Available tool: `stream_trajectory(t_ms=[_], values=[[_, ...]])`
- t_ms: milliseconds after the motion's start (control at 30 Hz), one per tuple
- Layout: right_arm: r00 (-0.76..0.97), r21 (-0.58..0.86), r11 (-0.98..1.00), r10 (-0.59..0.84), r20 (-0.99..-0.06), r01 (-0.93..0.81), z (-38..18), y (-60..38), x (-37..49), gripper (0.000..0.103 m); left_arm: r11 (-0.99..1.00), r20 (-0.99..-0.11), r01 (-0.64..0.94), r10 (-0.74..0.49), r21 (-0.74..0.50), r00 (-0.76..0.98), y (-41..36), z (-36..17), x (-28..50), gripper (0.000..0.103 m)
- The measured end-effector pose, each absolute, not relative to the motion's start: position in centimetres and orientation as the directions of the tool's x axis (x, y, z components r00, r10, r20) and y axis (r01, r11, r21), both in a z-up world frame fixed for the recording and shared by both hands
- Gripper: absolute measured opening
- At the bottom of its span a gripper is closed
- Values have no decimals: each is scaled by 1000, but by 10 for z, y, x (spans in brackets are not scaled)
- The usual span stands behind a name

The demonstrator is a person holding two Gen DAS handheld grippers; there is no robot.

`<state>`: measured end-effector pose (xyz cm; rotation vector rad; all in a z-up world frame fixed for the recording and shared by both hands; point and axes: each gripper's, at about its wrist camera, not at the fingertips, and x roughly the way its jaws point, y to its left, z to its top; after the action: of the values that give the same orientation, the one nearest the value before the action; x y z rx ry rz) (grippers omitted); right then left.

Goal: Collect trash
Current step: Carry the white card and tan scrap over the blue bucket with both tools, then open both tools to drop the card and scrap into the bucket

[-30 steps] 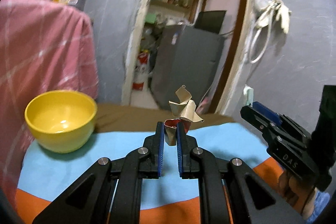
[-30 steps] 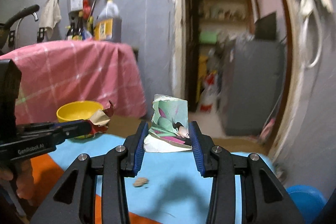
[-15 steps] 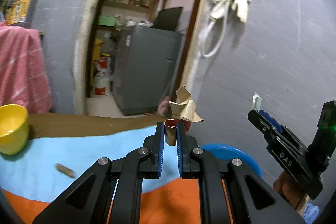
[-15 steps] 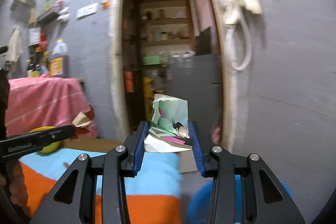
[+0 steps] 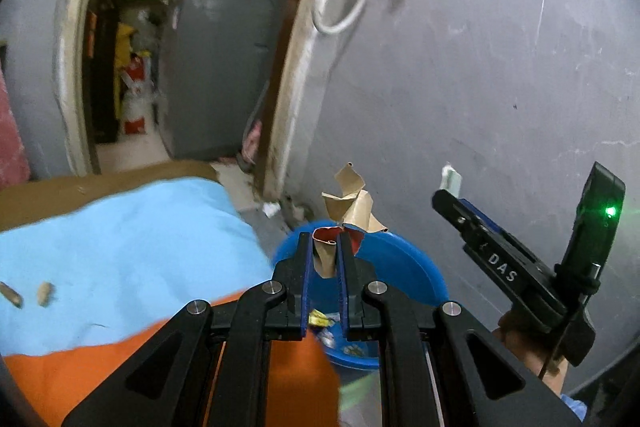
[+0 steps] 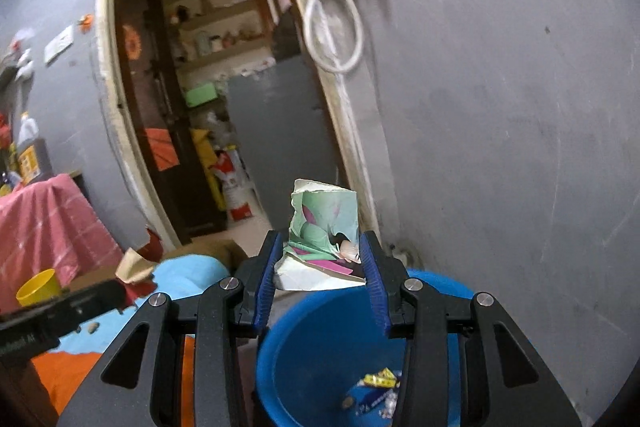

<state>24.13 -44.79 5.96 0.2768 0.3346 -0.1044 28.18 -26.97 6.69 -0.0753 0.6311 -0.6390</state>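
Above the round blue plastic bin [image 6: 320,347], the left claw [image 5: 325,259] pinches a crumpled brown-and-red paper scrap [image 5: 350,211]; the right claw [image 6: 322,267] grips a torn green-and-pink printed carton piece [image 6: 324,227].

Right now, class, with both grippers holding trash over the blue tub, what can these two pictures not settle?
- Blue tub: its full contents; the right gripper covers part of the inside in the right wrist view.
- Brown paper scrap: its lower end, hidden between the left gripper fingers, left wrist view.
- Two small bits on the cloth: too blurred to identify.
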Motion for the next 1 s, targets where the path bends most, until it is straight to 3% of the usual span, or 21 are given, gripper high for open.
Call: stream_trajectory(t_ms=[433, 733, 933, 1000], values=[[868, 305, 928, -37, -496, 213, 31, -473, 252, 43, 812, -671, 536, -531, -230, 517, -327, 22, 298, 12], [873, 307, 927, -43, -485, 216, 32, -476, 251, 51, 828, -642, 507, -526, -238, 558, -311, 24, 298, 28], [906, 301, 934, -51, -419, 192, 43, -473, 246, 56, 855, -584, 464, -505, -234, 636, -283, 44, 296, 38], [921, 284, 942, -58, -384, 178, 48, -466, 242, 62, 865, -551, 446, -493, -229, 674, -271, 52, 293, 43]])
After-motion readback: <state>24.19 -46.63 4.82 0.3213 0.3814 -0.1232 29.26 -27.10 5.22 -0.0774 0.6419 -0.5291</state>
